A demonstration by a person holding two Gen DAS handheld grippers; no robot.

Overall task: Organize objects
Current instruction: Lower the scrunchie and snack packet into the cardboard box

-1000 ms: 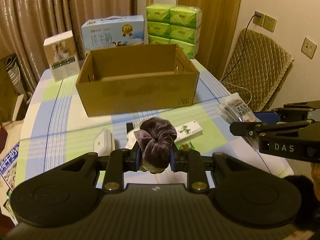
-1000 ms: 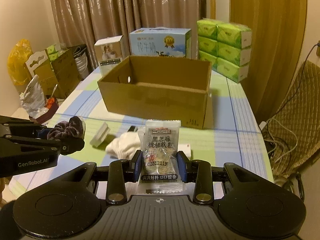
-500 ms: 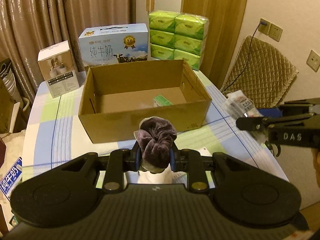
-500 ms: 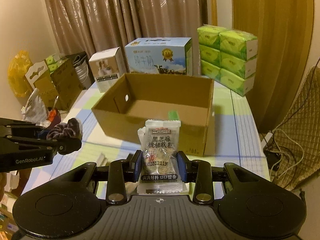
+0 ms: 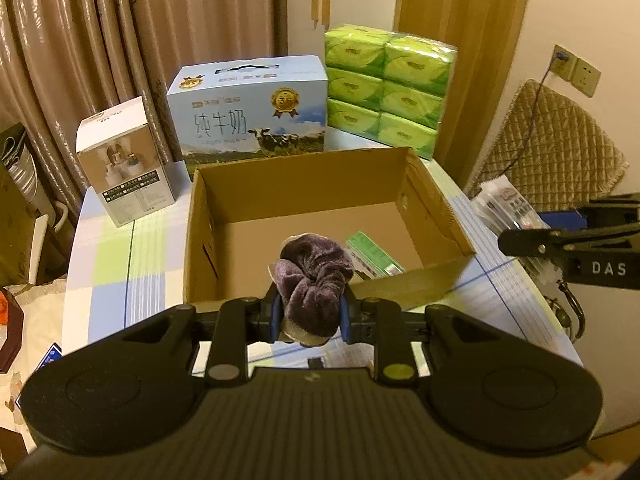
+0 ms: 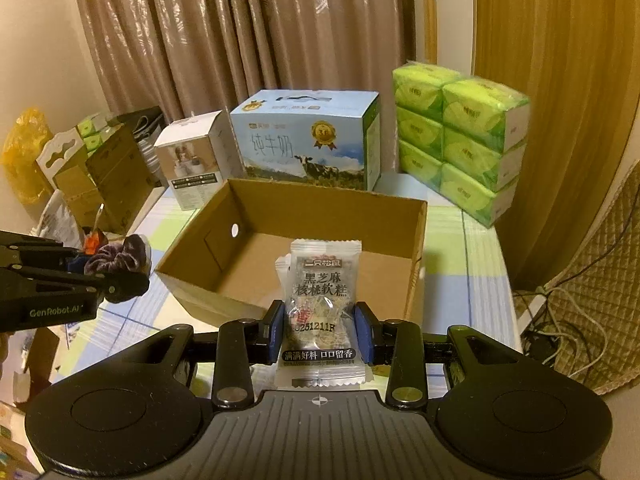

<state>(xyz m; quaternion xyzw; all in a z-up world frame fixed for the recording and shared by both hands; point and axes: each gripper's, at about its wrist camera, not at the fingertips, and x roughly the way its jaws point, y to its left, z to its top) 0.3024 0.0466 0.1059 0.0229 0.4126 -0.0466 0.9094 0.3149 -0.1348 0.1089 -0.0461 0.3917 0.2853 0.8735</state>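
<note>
My left gripper is shut on a purple velvet scrunchie and holds it above the near wall of an open cardboard box. A green packet lies inside the box. My right gripper is shut on a clear snack packet with black print, held above the same box's near wall. The left gripper with the scrunchie shows at the left of the right wrist view. The right gripper's packet shows at the right of the left wrist view.
Behind the box stand a blue milk carton, a small white product box and stacked green tissue packs. The checked tablecloth covers the table. A quilted chair and cables are at the right.
Both grippers rose and moved forward toward the box with their loads still held. The box interior and the green packet inside it came into view.
</note>
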